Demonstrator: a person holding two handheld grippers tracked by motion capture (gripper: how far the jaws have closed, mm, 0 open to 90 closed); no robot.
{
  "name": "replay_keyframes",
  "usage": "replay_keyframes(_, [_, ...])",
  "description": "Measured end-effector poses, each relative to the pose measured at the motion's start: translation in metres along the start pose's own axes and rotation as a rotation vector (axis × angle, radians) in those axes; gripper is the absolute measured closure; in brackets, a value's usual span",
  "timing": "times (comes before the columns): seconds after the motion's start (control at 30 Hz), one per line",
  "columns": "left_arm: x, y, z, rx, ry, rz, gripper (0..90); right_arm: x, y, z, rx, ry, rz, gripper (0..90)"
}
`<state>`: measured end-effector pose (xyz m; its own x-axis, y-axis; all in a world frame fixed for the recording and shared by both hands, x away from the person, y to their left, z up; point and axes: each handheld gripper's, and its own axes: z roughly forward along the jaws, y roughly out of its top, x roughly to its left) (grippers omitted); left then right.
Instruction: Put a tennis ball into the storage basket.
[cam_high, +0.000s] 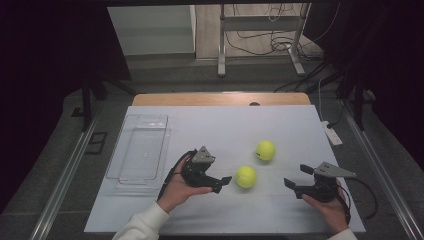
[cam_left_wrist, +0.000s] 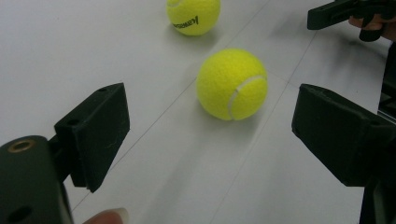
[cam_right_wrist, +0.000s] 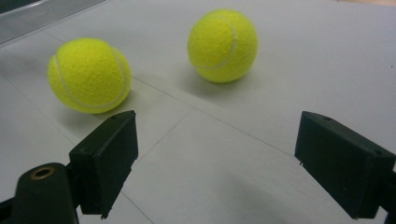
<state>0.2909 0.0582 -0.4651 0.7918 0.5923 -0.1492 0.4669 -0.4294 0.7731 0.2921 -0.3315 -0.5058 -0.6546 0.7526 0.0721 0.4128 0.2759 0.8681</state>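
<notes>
**White tabletop, two balls ahead of open jaws**

Pale sheeting covers your table, matte and smooth, crossed by thin seam lines; a strip of bare wood shows along its far edge. Dark floor and black curtains ring the workspace.

Your left gripper sits on the near side of the sheet, jaws spread wide with nothing between them. The nearer tennis ball lies just beyond its tips, apart from them. In the left gripper view that ball rests on the sheet ahead of the gap, a little toward the right-hand jaw, touching neither. It is round, fuzzy yellow-green felt with a curved white seam.

The second tennis ball lies farther back and to the right, close to the first but not touching. In the left gripper view it carries dark printed lettering on the same napped felt.

Your right gripper is held in your hand near the right edge, jaws likewise wide apart and empty. From the right gripper view both balls lie ahead of the jaws: one just past the left-hand jaw, the other farther off, nearer the middle. The jaws are blocky matte black plastic with flat inner faces.

A clear plastic tray, rectangular with rounded corners, sits at the left of the sheet, well apart from the balls.
</notes>
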Motion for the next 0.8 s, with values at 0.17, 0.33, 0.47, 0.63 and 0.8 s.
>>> replay_keyframes(0.17, [0.0, 0.003, 0.002, 0.01, -0.016, -0.006, 12.4, 0.0, 0.0, 0.0, 0.0, 0.0, -0.001, 13.7])
replay_keyframes(0.33, [0.002, 0.005, 0.003, 0.007, -0.021, -0.012, 12.1, 0.0, 0.0, 0.0, 0.002, 0.001, -0.002, 13.7])
replay_keyframes(0.47, [0.003, 0.006, 0.007, 0.011, -0.021, -0.019, 11.7, 0.0, 0.0, 0.001, 0.003, 0.002, -0.002, 13.7])
replay_keyframes(0.63, [0.003, 0.008, 0.013, 0.025, -0.022, -0.008, 11.5, 0.0, 0.0, 0.0, 0.0, 0.0, -0.001, 13.7])
replay_keyframes(0.8, [0.003, 0.011, 0.019, 0.033, -0.029, -0.005, 11.4, -0.001, 0.0, 0.001, 0.004, 0.001, -0.004, 13.7])
